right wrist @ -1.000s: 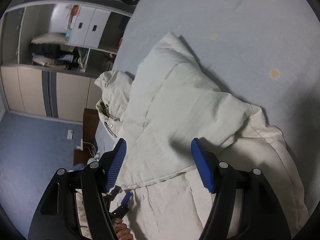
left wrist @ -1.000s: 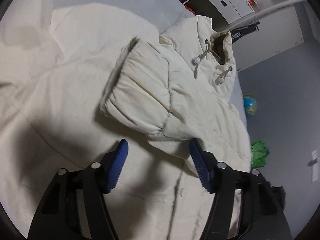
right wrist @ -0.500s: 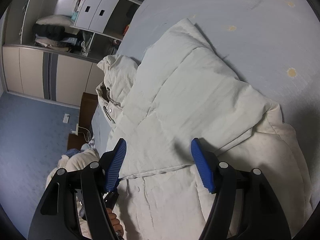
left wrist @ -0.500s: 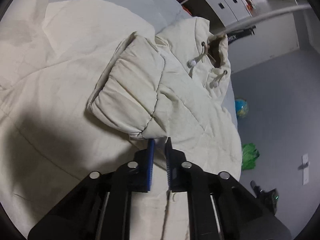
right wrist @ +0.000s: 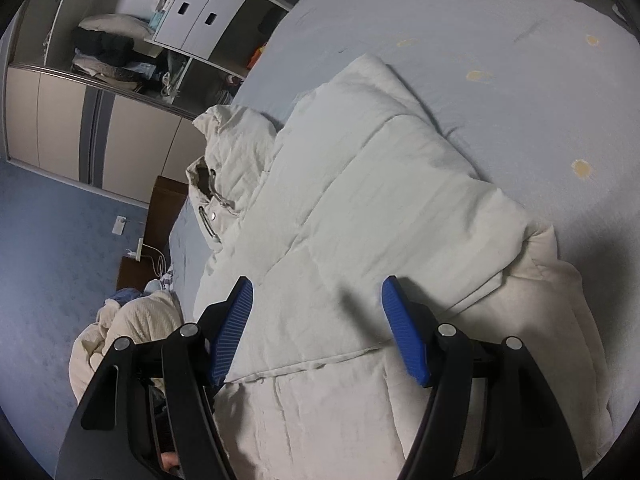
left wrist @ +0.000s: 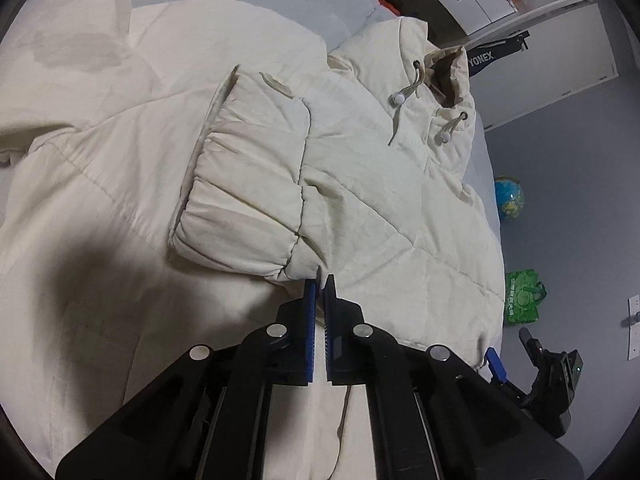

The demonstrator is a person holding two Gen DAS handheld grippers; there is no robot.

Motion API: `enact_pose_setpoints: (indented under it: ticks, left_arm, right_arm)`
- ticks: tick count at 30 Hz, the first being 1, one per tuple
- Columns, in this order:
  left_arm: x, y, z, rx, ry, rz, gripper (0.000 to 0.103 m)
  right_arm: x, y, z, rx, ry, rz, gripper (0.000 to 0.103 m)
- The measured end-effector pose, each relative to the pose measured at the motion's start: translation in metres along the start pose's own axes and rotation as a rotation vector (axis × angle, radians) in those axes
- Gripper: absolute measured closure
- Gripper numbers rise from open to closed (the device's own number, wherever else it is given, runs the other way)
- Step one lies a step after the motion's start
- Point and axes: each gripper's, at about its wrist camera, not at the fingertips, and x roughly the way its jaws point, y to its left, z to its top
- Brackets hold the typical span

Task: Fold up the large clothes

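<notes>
A cream padded hooded jacket (left wrist: 380, 200) lies spread on the bed, one sleeve (left wrist: 248, 200) folded across its front, the hood (left wrist: 436, 68) with drawcords at the far end. My left gripper (left wrist: 320, 284) is shut just below the sleeve's cuff; whether fabric is pinched between the pads is unclear. In the right wrist view the jacket (right wrist: 360, 216) lies with its other sleeve folded over. My right gripper (right wrist: 316, 296) is open above the jacket's body, holding nothing.
The light blue bed sheet (right wrist: 460, 40) stretches beyond the jacket. A wardrobe and white drawers (right wrist: 192, 12) stand at the far end. A globe (left wrist: 509, 198) and a green bag (left wrist: 522, 298) lie on the floor. Another cream garment (right wrist: 128, 332) lies beside the bed.
My left gripper has closed from wide open and sits at the sleeve cuff. My right gripper stayed open and drew back a little over the jacket.
</notes>
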Motion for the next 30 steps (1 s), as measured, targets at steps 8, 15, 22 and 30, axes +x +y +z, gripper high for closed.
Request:
enact_pose_setpoints:
  ticks: [8, 15, 22, 30]
  left_arm:
    - [0.011, 0.017, 0.004, -0.044, 0.062, -0.046, 0.073]
    - [-0.045, 0.008, 0.013, 0.039, 0.006, -0.044, 0.019]
    - [-0.123, 0.064, 0.041, 0.007, -0.145, 0.025, 0.01]
    - [-0.182, 0.181, 0.076, -0.212, -0.242, 0.12, 0.01]
  right_arm:
    - [0.016, -0.016, -0.004, 0.033, 0.047, -0.018, 0.039]
    - [0.013, 0.004, -0.014, -0.089, 0.049, -0.098, 0.039]
    - [-0.019, 0.03, -0.031, -0.215, 0.049, -0.035, 0.039]
    - [-0.068, 0.04, -0.058, -0.312, 0.026, -0.01, 0.039]
